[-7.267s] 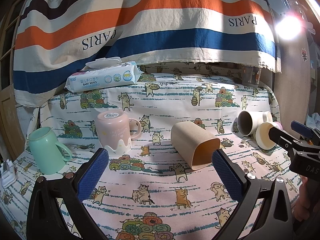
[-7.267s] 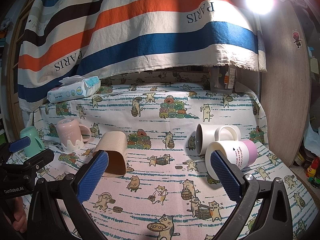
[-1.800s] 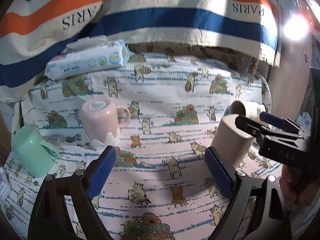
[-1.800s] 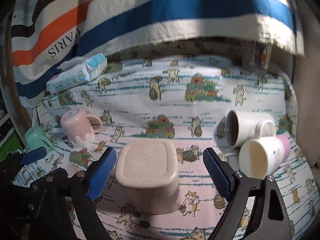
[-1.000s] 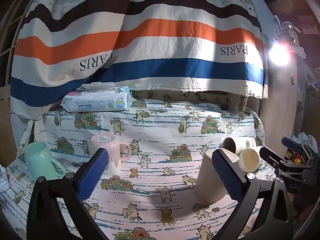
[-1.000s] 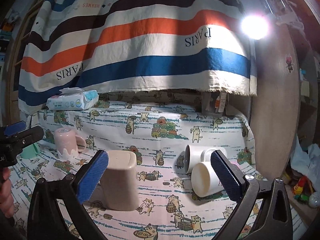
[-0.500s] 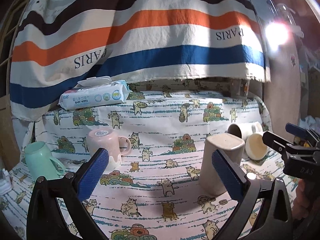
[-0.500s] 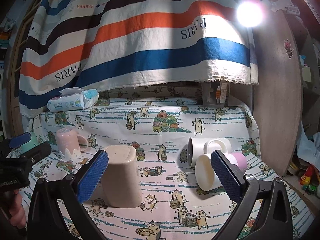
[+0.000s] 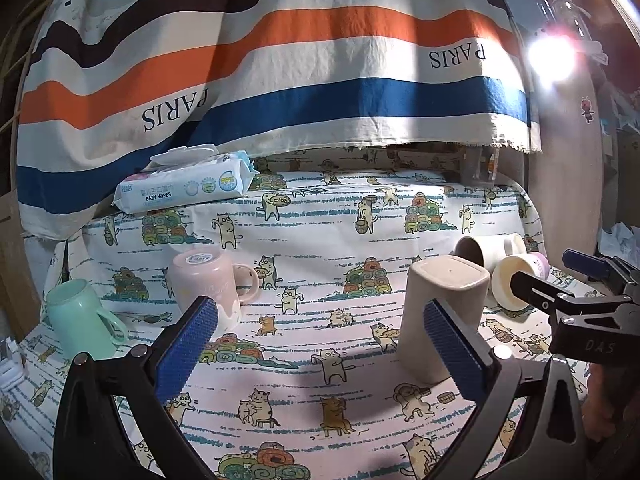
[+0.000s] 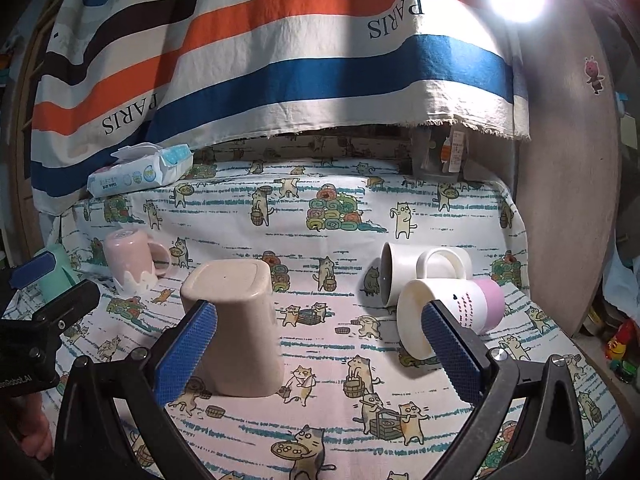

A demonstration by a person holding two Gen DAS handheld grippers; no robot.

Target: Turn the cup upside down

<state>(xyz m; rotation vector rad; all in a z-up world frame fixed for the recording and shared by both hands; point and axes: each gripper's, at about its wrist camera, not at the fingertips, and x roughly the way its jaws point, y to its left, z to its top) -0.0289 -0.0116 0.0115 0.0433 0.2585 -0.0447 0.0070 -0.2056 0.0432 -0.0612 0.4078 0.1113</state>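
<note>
A beige square cup [image 9: 442, 312] stands upside down on the cat-print cloth, base up; it also shows in the right wrist view [image 10: 236, 328]. My left gripper [image 9: 320, 344] is open and empty, with the cup just behind its right finger. My right gripper [image 10: 316, 344] is open and empty, with the cup behind its left finger. Neither touches the cup. The right gripper shows at the right edge of the left wrist view [image 9: 576, 292].
A pink mug [image 9: 204, 284] stands upside down at the left, a green mug [image 9: 78, 320] beyond it. Two white mugs [image 10: 440, 288] lie on their sides at the right. A baby wipes pack [image 9: 184, 188] lies at the back under a striped hanging cloth [image 9: 280, 60].
The beige cup lay on its side 7 s ago and now stands upside down. Over the last second both grippers drew slightly back; the cup has not moved.
</note>
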